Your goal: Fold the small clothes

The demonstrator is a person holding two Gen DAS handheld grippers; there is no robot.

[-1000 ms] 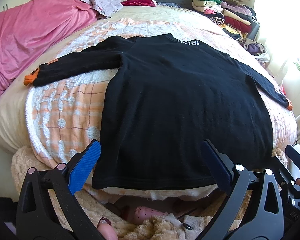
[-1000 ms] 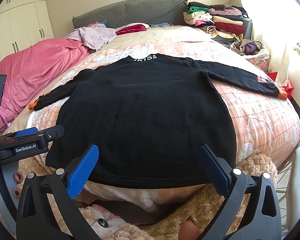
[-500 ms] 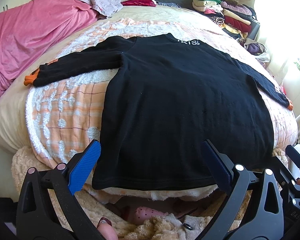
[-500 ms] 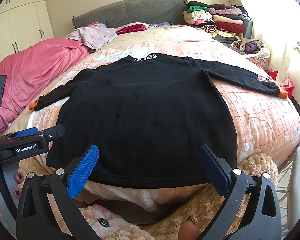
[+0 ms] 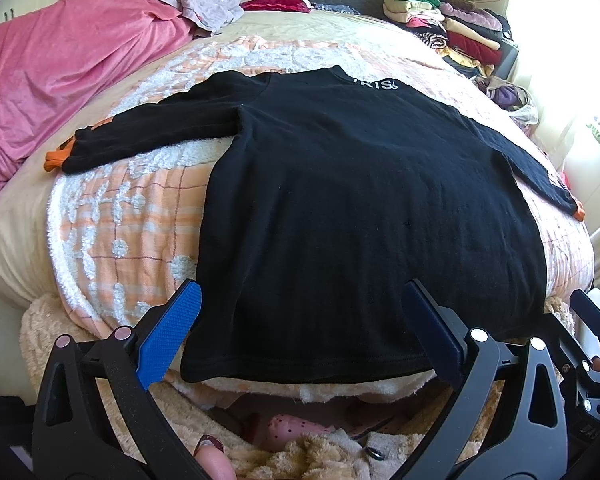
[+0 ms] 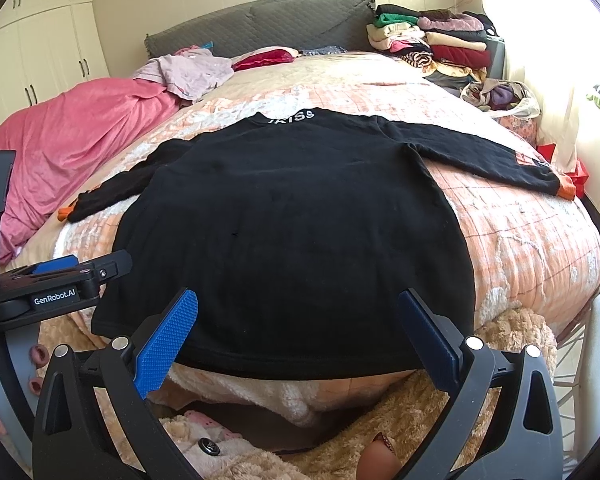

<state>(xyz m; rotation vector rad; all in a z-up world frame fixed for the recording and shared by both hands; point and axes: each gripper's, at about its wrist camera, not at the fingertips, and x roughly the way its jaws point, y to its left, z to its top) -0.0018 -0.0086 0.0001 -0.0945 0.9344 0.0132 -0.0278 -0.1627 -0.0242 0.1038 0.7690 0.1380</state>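
A black long-sleeved top [image 5: 364, 208] with orange cuffs and white lettering at the collar lies flat on the bed, sleeves spread out to both sides; it also shows in the right wrist view [image 6: 296, 232]. My left gripper [image 5: 304, 332] is open and empty, hovering just in front of the top's near hem. My right gripper [image 6: 300, 332] is open and empty, also just in front of the hem, to the right of the left gripper [image 6: 56, 280].
An orange and white checked blanket [image 5: 132, 216] covers the bed. A pink duvet [image 5: 60, 80] is bunched at the left. Folded clothes [image 6: 432, 40] are stacked at the far right by the headboard. A fluffy beige throw [image 6: 500, 340] hangs off the near edge.
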